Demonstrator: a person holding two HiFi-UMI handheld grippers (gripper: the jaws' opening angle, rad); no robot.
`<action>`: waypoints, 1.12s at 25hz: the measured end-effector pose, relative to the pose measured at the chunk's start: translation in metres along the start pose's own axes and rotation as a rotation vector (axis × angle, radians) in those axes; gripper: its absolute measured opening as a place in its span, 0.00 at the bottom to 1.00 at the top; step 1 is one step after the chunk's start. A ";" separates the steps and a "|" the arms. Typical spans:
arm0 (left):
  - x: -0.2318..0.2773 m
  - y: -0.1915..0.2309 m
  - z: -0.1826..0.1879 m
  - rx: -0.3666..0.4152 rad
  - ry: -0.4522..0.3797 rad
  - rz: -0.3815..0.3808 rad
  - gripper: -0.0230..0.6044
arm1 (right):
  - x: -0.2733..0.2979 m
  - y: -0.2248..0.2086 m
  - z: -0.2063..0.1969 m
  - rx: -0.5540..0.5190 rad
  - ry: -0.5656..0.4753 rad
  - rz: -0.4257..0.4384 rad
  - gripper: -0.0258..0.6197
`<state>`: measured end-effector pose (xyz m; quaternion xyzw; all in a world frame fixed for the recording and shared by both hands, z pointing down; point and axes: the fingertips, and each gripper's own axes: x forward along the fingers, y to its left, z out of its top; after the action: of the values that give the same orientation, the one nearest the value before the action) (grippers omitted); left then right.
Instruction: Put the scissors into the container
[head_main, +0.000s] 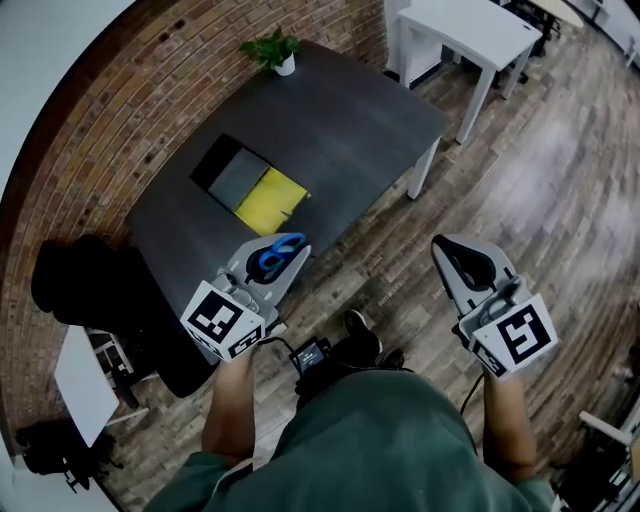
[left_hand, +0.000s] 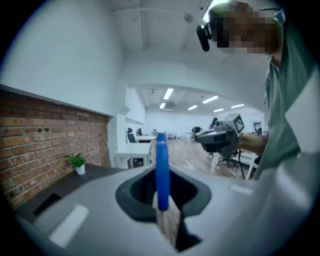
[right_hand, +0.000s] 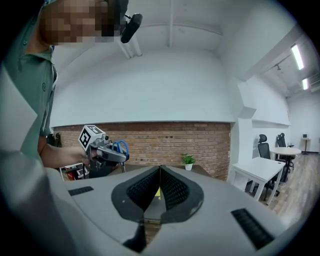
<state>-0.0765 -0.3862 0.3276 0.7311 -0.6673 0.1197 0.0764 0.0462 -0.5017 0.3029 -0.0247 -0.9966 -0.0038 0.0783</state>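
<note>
while a brick wall (head_main: 90, 150) flanks the dark table (head_main: 345, 120), the container (head_main: 250, 186) lies on it; off its near edge the left gripper (head_main: 285, 262) pinches the scissors (head_main: 272, 254), the right gripper (head_main: 462, 258) pressed together; a plant (head_main: 274, 48) tops its far corner.

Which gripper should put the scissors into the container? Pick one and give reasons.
Left. The left gripper is shut on the scissors and is by the table edge nearest the container. The right gripper is shut, empty, and out over the floor.
</note>
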 end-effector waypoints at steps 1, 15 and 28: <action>0.000 0.011 -0.001 -0.004 -0.003 0.005 0.10 | 0.010 -0.001 0.003 -0.005 0.001 0.004 0.05; -0.029 0.135 -0.020 -0.057 -0.046 0.123 0.10 | 0.140 0.012 0.032 -0.081 0.068 0.115 0.05; -0.037 0.182 -0.045 -0.158 0.024 0.275 0.10 | 0.226 0.005 0.030 -0.066 0.097 0.330 0.05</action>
<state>-0.2635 -0.3565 0.3522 0.6231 -0.7675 0.0849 0.1248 -0.1811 -0.4856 0.3083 -0.1903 -0.9734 -0.0251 0.1252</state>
